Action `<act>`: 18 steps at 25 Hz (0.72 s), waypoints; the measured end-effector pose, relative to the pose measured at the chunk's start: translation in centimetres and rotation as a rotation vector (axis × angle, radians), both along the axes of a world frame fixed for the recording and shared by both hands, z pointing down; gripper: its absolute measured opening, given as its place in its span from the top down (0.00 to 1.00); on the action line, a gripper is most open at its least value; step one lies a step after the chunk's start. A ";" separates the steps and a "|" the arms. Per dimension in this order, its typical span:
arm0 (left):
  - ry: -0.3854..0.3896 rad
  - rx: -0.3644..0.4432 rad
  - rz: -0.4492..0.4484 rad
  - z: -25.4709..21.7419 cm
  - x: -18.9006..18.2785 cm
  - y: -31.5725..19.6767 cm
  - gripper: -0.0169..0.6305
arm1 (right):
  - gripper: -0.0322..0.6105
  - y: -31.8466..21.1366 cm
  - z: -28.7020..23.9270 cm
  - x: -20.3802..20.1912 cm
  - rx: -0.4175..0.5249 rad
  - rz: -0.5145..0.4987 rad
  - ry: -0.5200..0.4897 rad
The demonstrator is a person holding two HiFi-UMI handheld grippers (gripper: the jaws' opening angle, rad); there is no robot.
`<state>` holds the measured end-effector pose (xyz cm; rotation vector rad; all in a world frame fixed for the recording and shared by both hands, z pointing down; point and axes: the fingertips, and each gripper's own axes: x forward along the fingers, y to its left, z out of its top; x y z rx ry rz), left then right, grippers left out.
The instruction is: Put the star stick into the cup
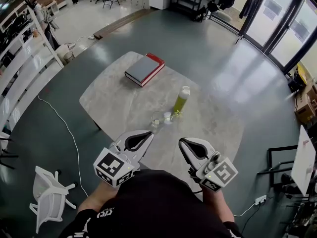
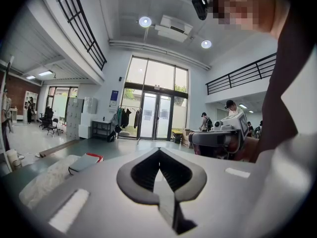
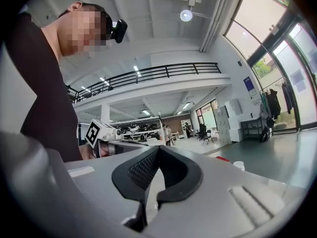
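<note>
left gripper closed, right gripper closed, cup maybe empty

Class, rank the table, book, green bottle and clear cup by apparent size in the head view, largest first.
1. table
2. book
3. green bottle
4. clear cup
The book lies farthest from the camera yet clearly outsizes the bottle.

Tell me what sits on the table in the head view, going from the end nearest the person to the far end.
glass cup → green bottle → book
</note>
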<state>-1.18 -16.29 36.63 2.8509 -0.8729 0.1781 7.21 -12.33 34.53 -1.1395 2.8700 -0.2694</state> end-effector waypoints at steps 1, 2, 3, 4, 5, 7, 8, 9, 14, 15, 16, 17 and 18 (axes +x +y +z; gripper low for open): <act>0.000 -0.001 -0.001 0.1 -0.1 -0.1 0.97 | 0.93 0.0 0.0 0.0 -0.001 0.003 0.003; 0.001 -0.002 -0.002 0.2 -0.2 -0.2 0.97 | 0.93 -0.1 0.1 0.0 -0.001 0.006 0.005; 0.001 -0.002 -0.003 0.2 -0.3 -0.3 0.97 | 0.93 -0.1 0.1 0.0 -0.001 0.009 0.006; 0.002 -0.002 -0.006 0.3 -0.5 -0.4 0.97 | 0.93 -0.2 0.1 0.0 -0.001 0.011 0.006; 0.002 -0.001 -0.008 0.3 -0.7 -0.5 0.97 | 0.93 -0.3 0.1 0.0 0.000 0.013 0.007; 0.000 0.002 -0.013 0.3 -0.9 -0.8 0.97 | 0.93 -0.4 0.2 0.0 -0.001 0.016 0.009; -0.001 0.003 -0.015 0.3 -1.0 -0.9 0.97 | 0.93 -0.5 0.2 0.1 -0.002 0.018 0.011; -0.002 0.002 -0.016 0.3 -1.1 -1.0 0.97 | 0.93 -0.5 0.2 0.1 -0.004 0.019 0.014; -0.004 -0.005 -0.018 0.3 -1.4 -0.9 0.97 | 0.93 -0.4 0.4 -0.2 -0.006 0.026 0.048; -0.004 -0.007 -0.019 0.4 -1.5 -0.9 0.97 | 0.93 -0.5 0.5 -0.2 -0.008 0.027 0.045; -0.004 -0.009 -0.020 0.5 -1.5 -0.9 0.97 | 0.93 -0.6 0.6 -0.2 -0.011 0.028 0.042; -0.004 -0.010 -0.021 0.6 -1.5 -0.9 0.97 | 0.93 -0.6 0.7 -0.1 -0.015 0.031 0.039; -0.004 -0.011 -0.021 0.6 -1.5 -0.9 0.97 | 0.93 -0.7 0.8 -0.1 -0.019 0.032 0.037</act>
